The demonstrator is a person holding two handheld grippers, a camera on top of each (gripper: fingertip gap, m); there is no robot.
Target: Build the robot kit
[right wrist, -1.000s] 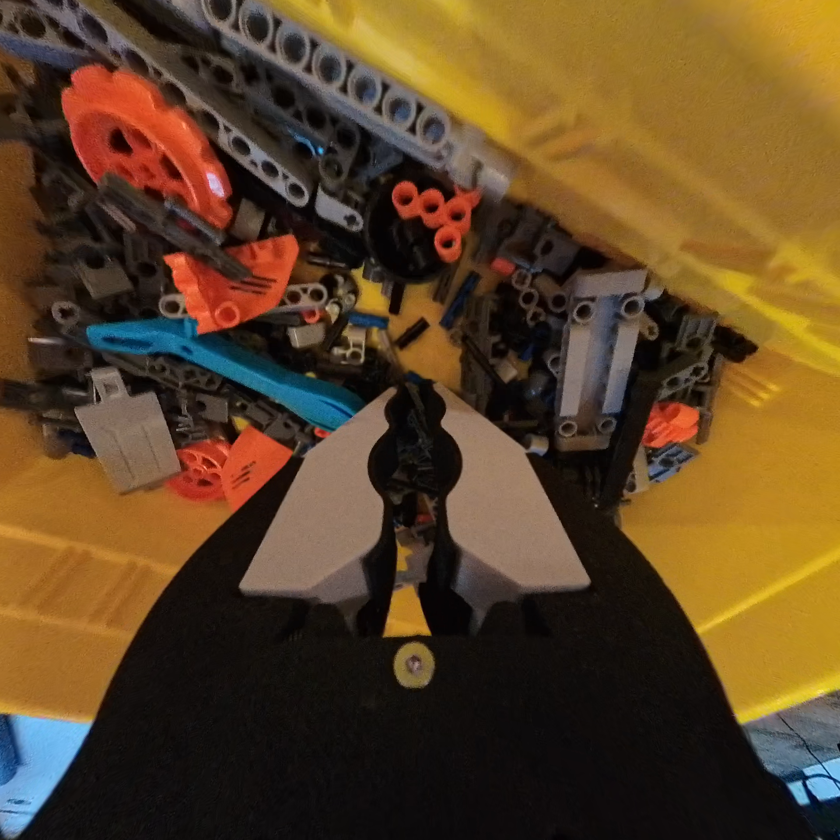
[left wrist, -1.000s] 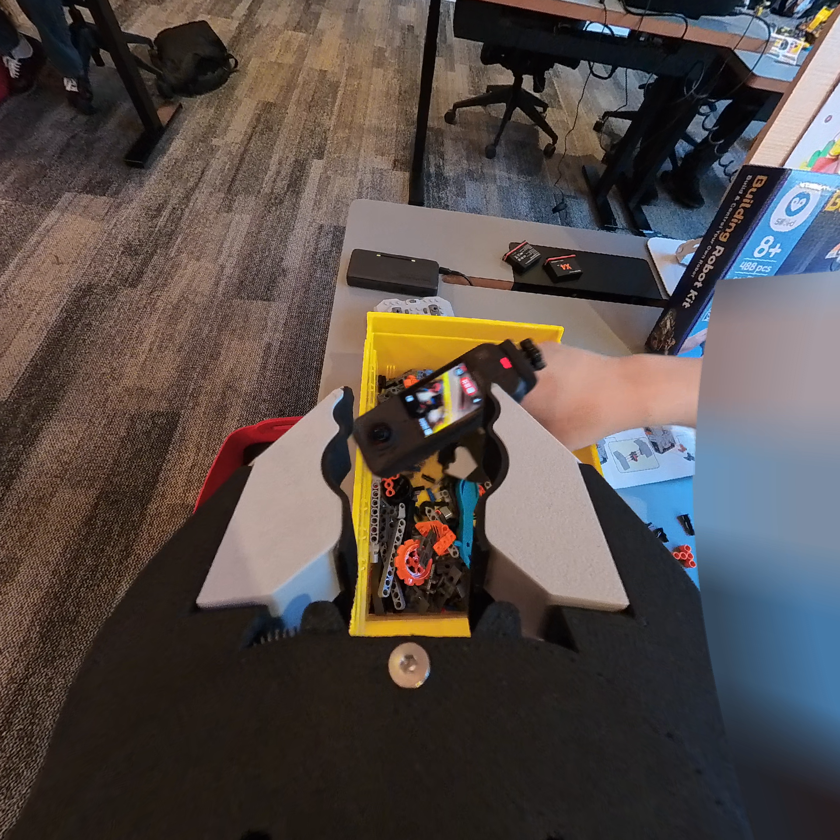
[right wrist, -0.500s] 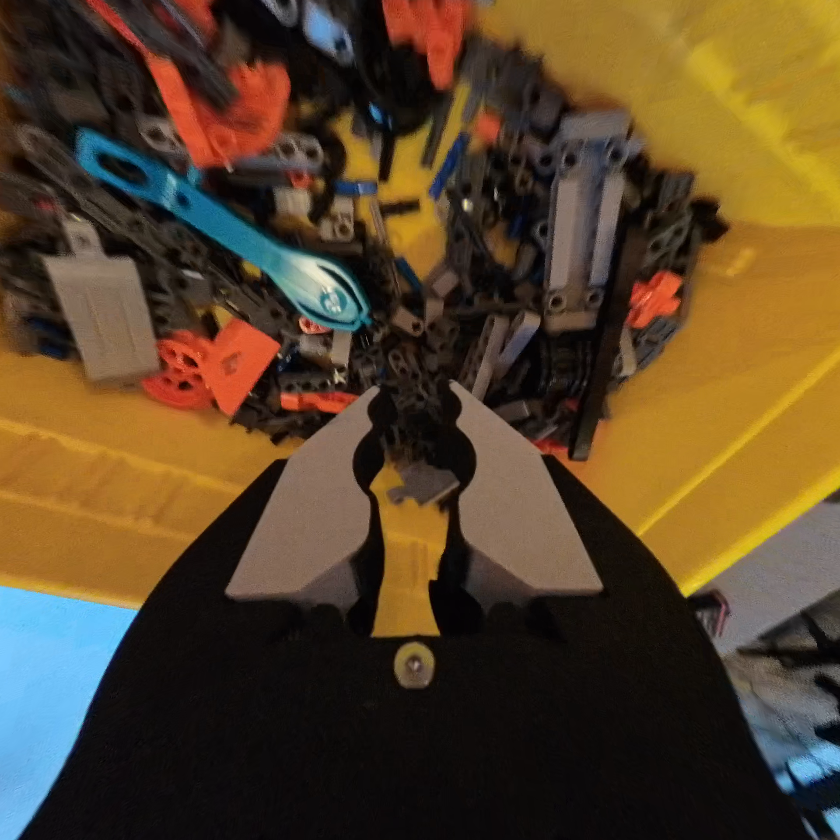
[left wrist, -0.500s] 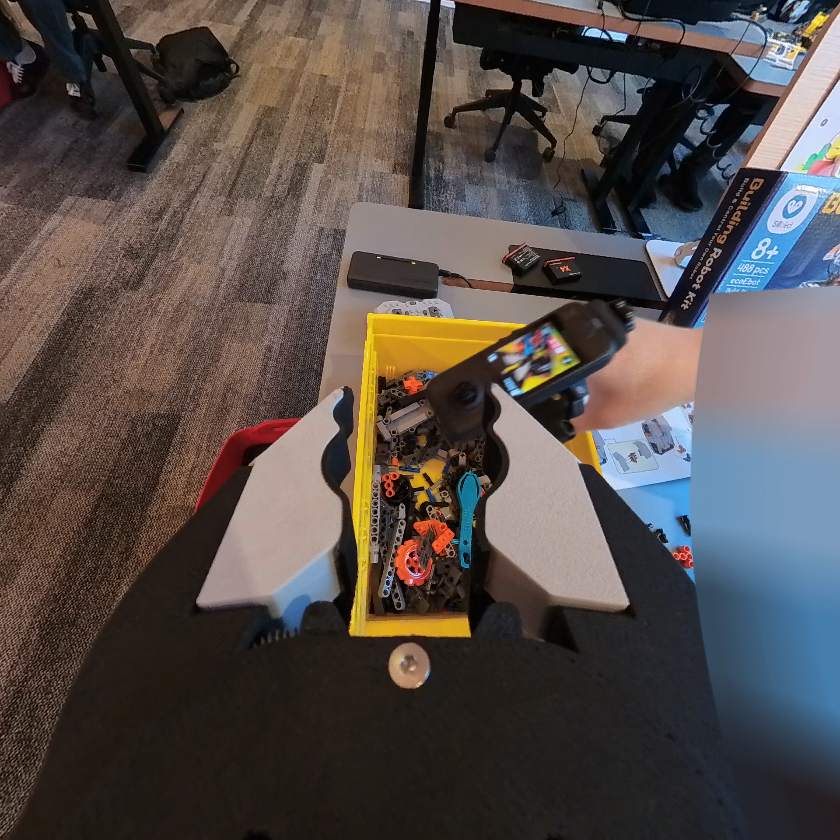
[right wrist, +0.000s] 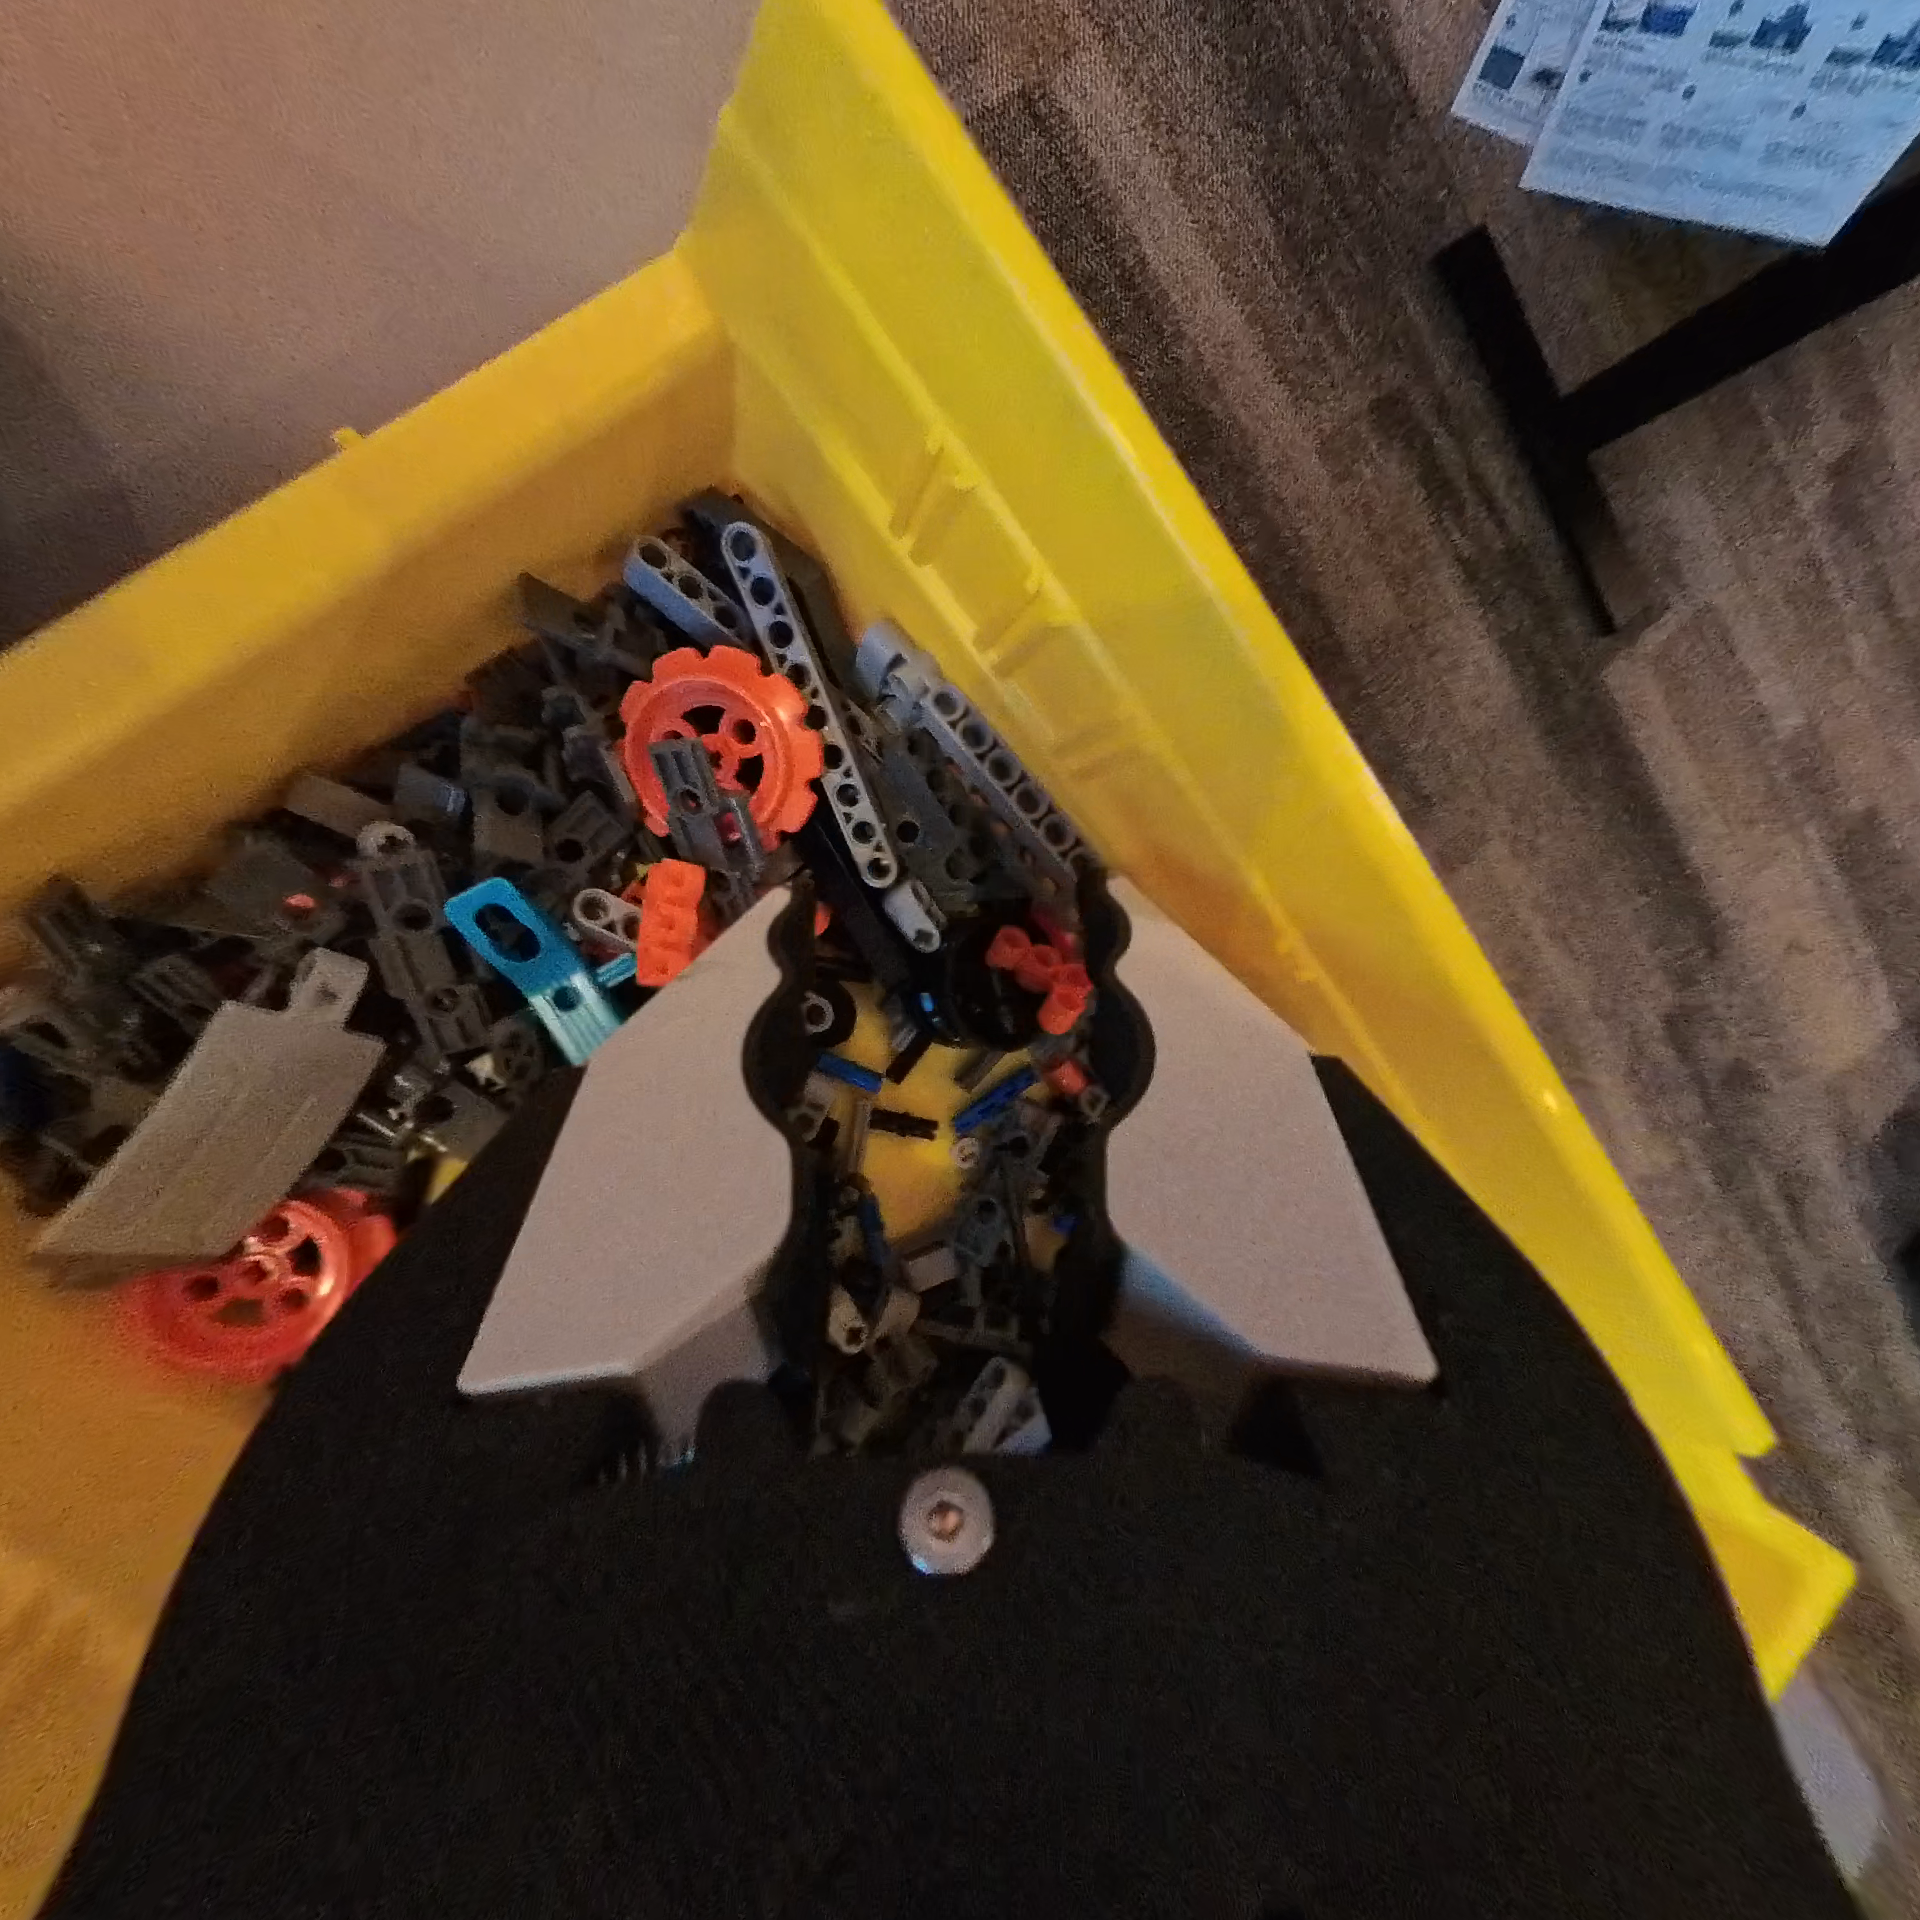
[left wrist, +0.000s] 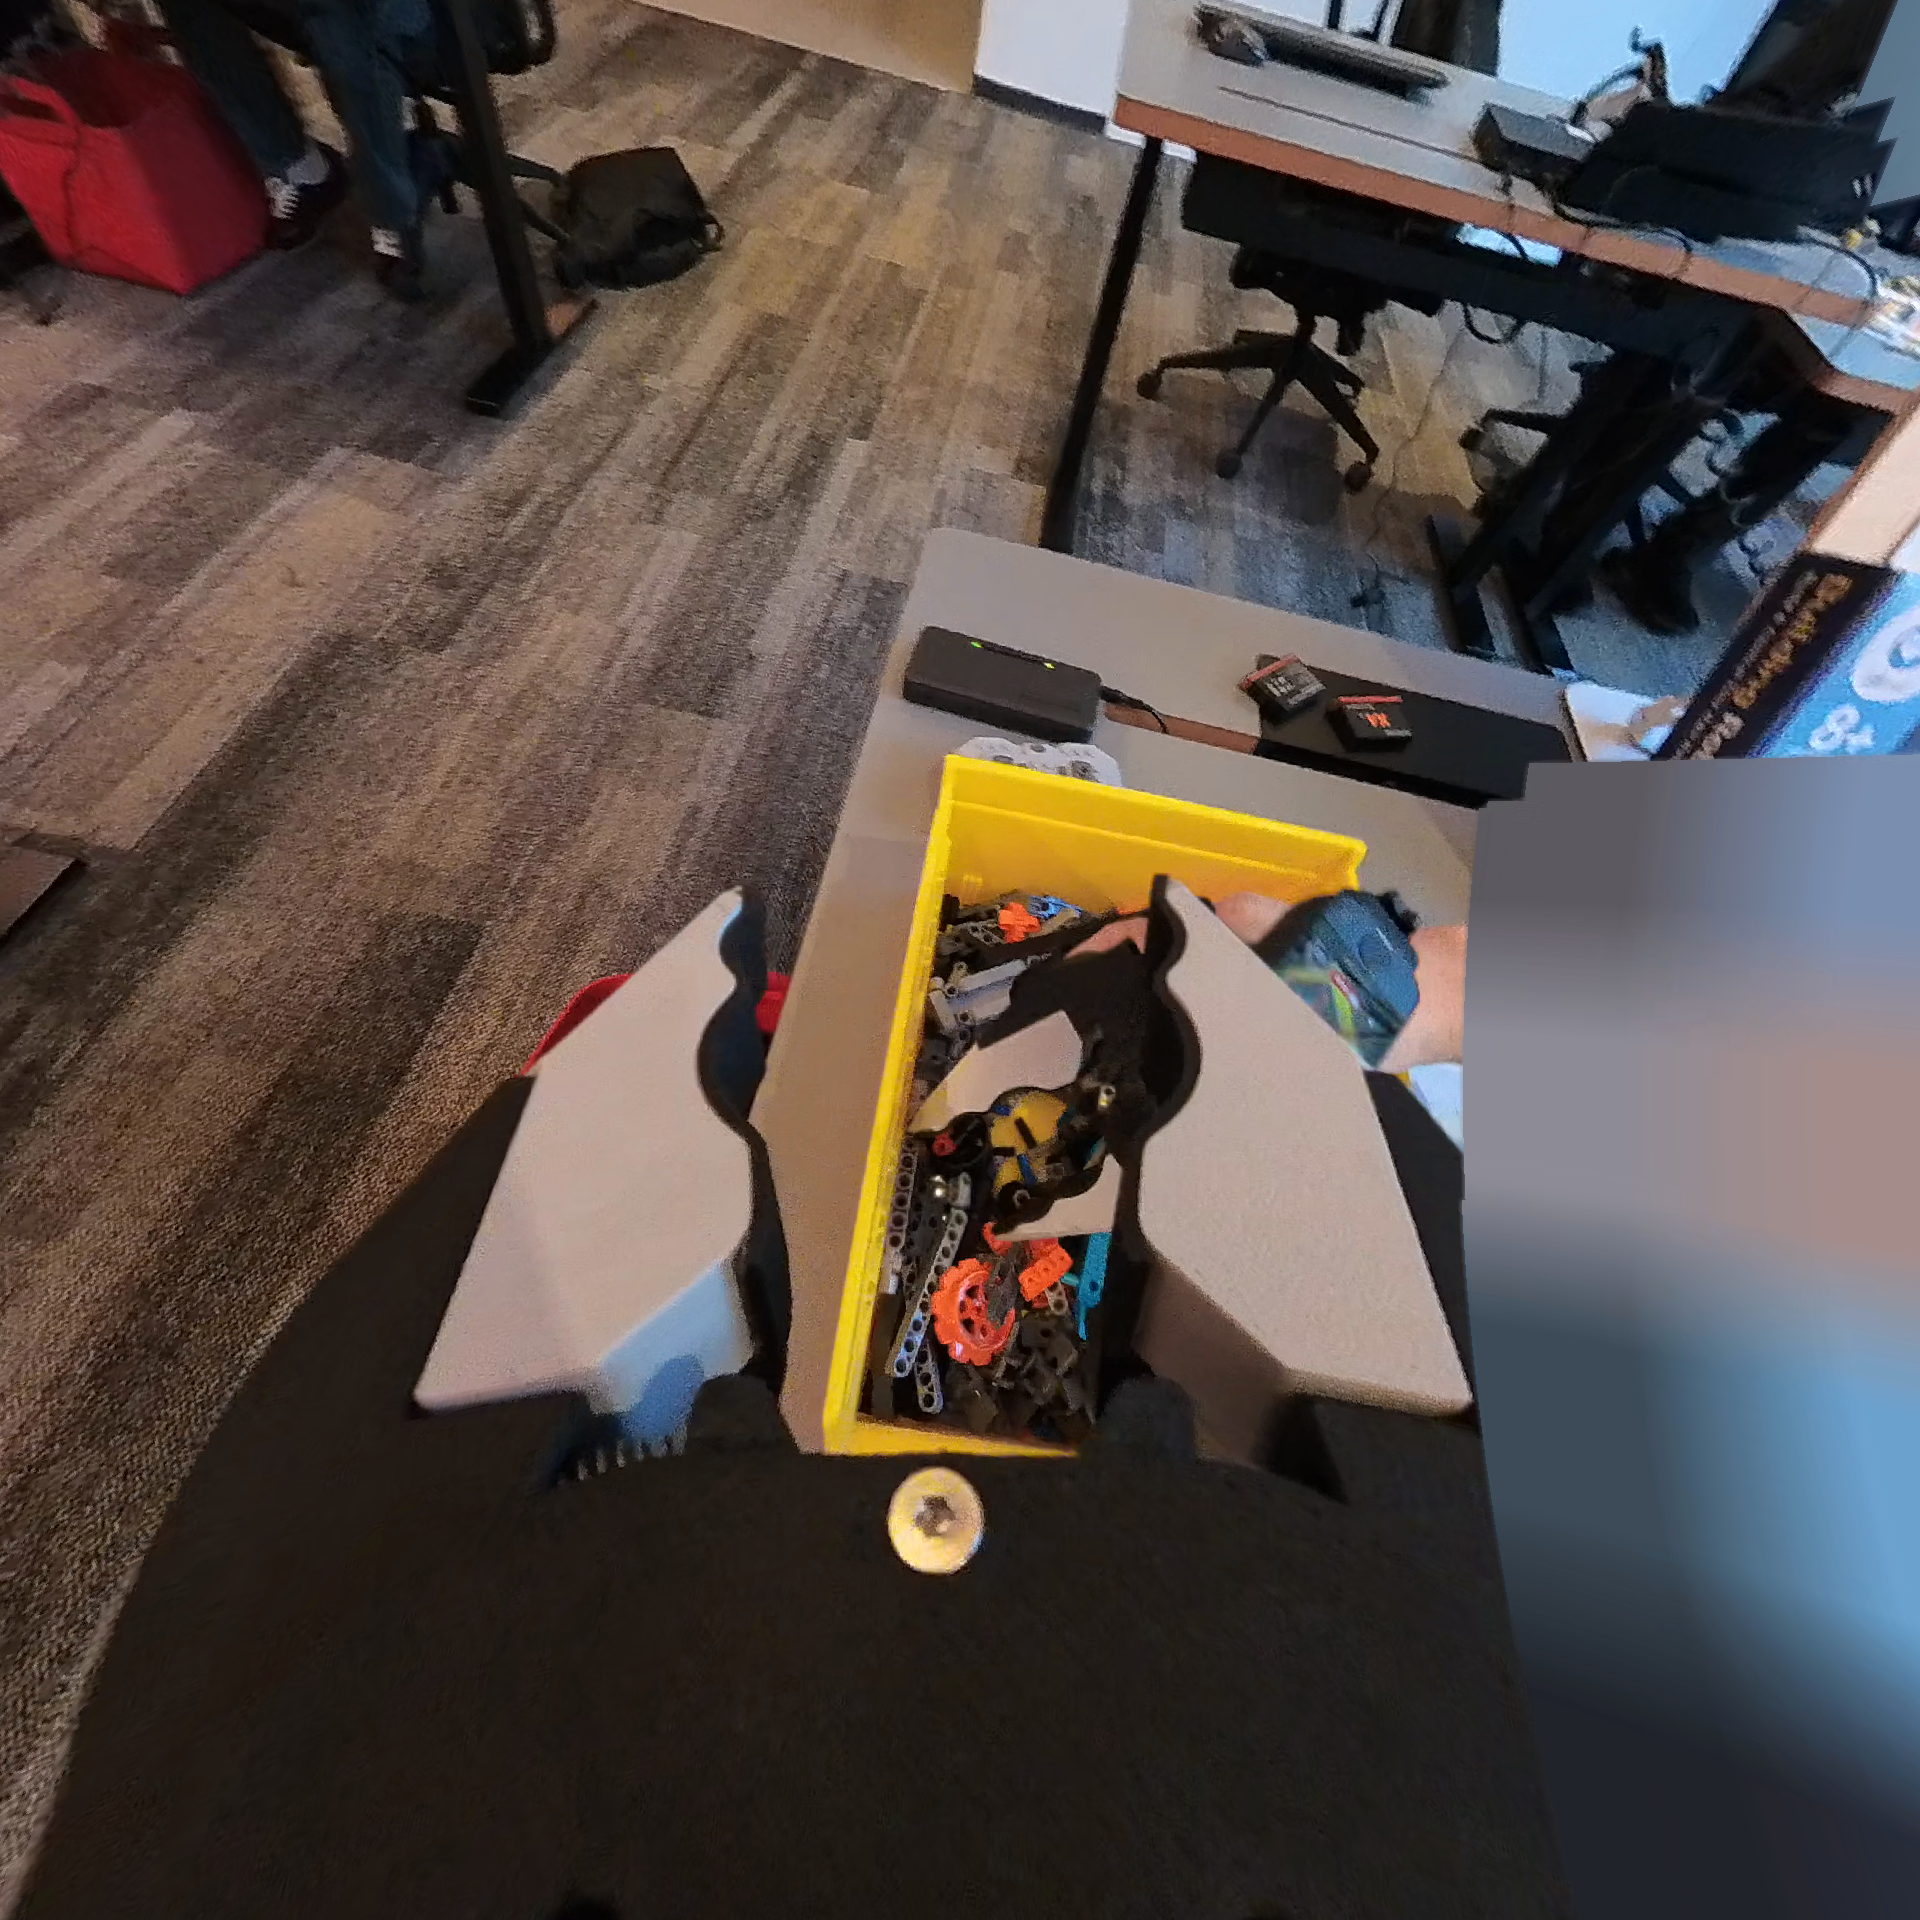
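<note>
A yellow bin (left wrist: pixel 1143 821) full of small building pieces stands on a grey table (left wrist: pixel 1091 613). My left gripper (left wrist: pixel 954 899) hangs above its near end, open wide and empty. Its left finger (left wrist: pixel 623 1143) is outside the bin's left wall, its right finger (left wrist: pixel 1278 1143) over the bin. My right gripper (right wrist: pixel 940 904) is inside the bin (right wrist: pixel 935 416), open and holding nothing. It hovers over a black round part with orange-red connectors (right wrist: pixel 1039 977). An orange gear (right wrist: pixel 722 753) and grey beams (right wrist: pixel 800 707) lie just beyond it. The right gripper also shows in the left wrist view (left wrist: pixel 1049 1132).
A grey curved panel (right wrist: pixel 218 1122), an orange wheel (right wrist: pixel 249 1299) and a blue piece (right wrist: pixel 520 956) lie left of my right gripper. Behind the bin sit a black box (left wrist: pixel 1003 686), a black tray (left wrist: pixel 1455 748) and a kit box (left wrist: pixel 1808 675). A hand (left wrist: pixel 1434 997) holds the right gripper. One gripper's finger ends stand about 20 cm off the other's. To reach the blue piece (right wrist: pixel 520 956) in a straight line is about 5 cm for my right fingers, about 25 cm for my left.
The right gripper's jaws have opened from nearly shut, and a small grey piece seen between them half a second ago is gone. It has turned within the bin. The left jaws have widened.
</note>
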